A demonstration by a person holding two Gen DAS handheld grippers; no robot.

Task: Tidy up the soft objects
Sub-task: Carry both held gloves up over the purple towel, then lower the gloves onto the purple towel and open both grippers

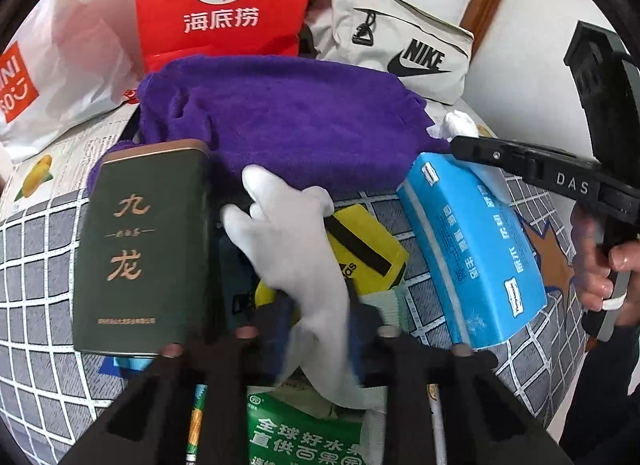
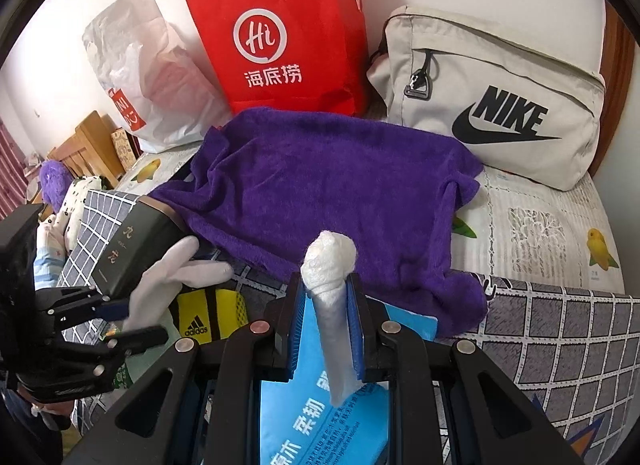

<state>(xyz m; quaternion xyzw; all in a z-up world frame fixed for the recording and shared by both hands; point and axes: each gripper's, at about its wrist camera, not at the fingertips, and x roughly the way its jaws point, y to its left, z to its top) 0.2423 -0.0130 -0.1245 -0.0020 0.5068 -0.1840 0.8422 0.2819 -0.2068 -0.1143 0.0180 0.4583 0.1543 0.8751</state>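
The limp white cotton glove (image 1: pixel 288 233), fingers splayed, hangs pinched by its cuff in the closed left gripper (image 1: pixel 316 329) over a yellow sports bag (image 1: pixel 372 253) on the checked bedcover (image 1: pixel 36 265), so this looks like the pick-and-carry step. The right gripper (image 2: pixel 326 321) clamps a twisted white tissue (image 2: pixel 330 265) above the blue tissue pack (image 2: pixel 320 405). Next, each needs a resting place, perhaps by the purple fleece towel (image 2: pixel 320 185).

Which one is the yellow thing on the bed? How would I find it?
Find the big purple fleece towel spread over the bed. At its near edge, between the dark green tin box and the blue tissue pack, lies the yellow fabric item. Only it has black stripes and an adidas logo.
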